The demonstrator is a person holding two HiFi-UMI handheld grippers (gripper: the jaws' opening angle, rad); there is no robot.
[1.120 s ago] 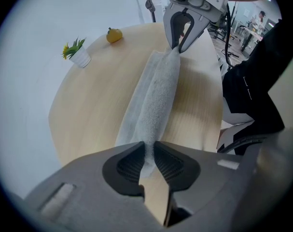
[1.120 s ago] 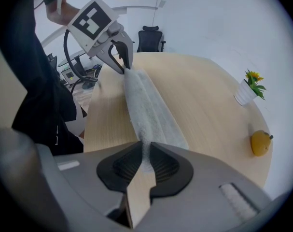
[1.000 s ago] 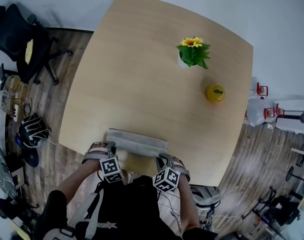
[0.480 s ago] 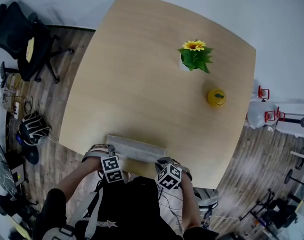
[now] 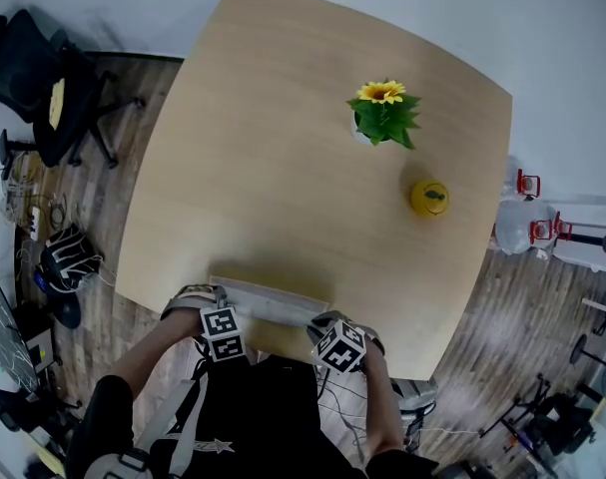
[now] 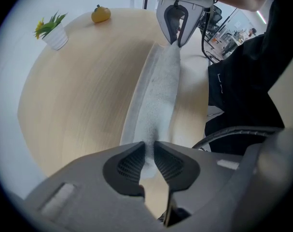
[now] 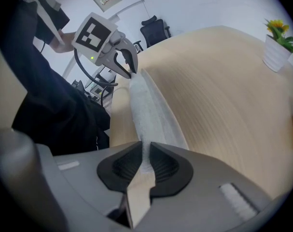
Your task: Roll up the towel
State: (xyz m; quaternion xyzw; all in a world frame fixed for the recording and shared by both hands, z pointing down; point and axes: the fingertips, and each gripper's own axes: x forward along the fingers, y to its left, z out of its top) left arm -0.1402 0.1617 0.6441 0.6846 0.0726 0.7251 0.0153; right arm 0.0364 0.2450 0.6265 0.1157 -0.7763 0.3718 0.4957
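Note:
A pale grey towel [image 5: 268, 301] lies folded into a narrow strip along the near edge of the wooden table [image 5: 283, 148]. My left gripper [image 5: 205, 307] pinches the strip's left end, and its pads squeeze the cloth [image 6: 156, 91] in the left gripper view. My right gripper [image 5: 327, 327] is shut on the right end, with the towel [image 7: 146, 105] running from its jaws toward the other gripper [image 7: 124, 57]. The near layer of cloth stands raised between the two grips above the flat layer beneath.
A potted sunflower [image 5: 382, 113] and a yellow round object [image 5: 429, 197] stand toward the table's far right. An office chair [image 5: 43, 78] stands on the floor to the left, with cables and gear [image 5: 68, 257] below it. The person's dark clothing [image 5: 253, 417] is against the near edge.
Both grippers have tilted with the towel's edge held, and the strip looks slightly narrower and closer to the table's near edge. The grippers have hardly shifted place.

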